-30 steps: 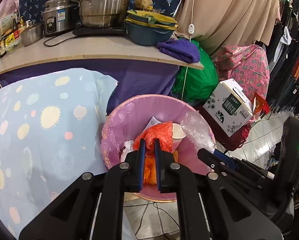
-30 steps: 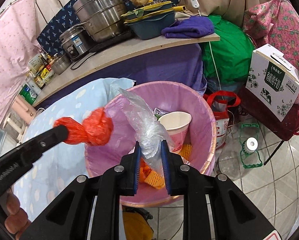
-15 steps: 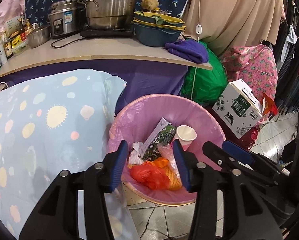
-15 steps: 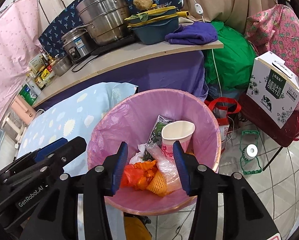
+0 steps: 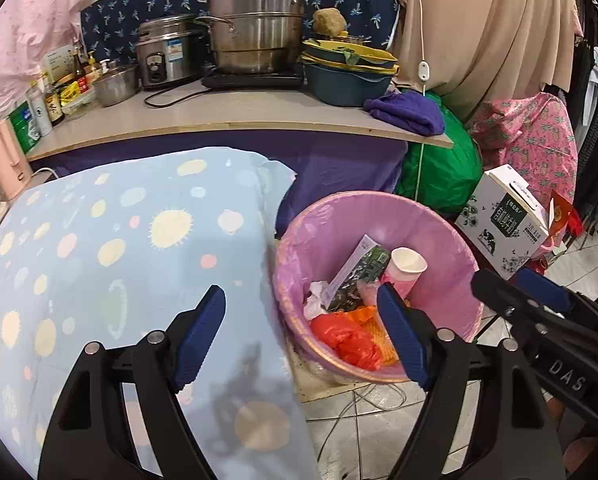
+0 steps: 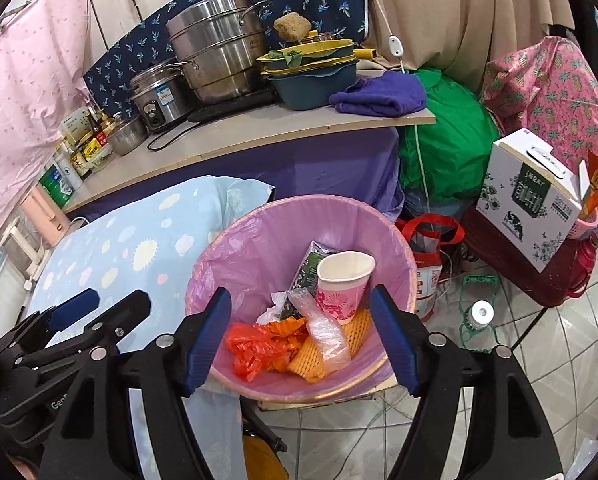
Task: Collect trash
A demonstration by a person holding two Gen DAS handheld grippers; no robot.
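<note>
Our left hand-held gripper (image 5: pixel 299 336) sits low in the left wrist view with its jaws opening and nothing between the blue pads; it hangs over the edge where the spotted blue cloth (image 5: pixel 111 264) meets the pink-lined trash bin (image 5: pixel 451 240). Our right hand-held gripper (image 6: pixel 301 340), low centre in the right wrist view, is likewise opening and empty, poised straight above the bin.

The trash lies inside the bin: a red plastic bag (image 6: pixel 251 350) at lower left of the heap, a clear plastic bag (image 6: pixel 325 332) beside it, orange foam fruit netting (image 6: pixel 307 360), a pink paper cup (image 6: pixel 343 280) leaning upright, and a dark green wrapper (image 6: pixel 309 266) behind it.

We judge all of this to be light. The bags are soft and slippery, best pinched at a bunched fold. The netting is springy and forgiving anywhere. The cup will crush, so we would take it gently by the rim.

On the bench (image 6: pixel 259 128), upper frame, stand a steamer pot (image 6: pixel 219 64) and a folded purple towel (image 6: pixel 379 94).
</note>
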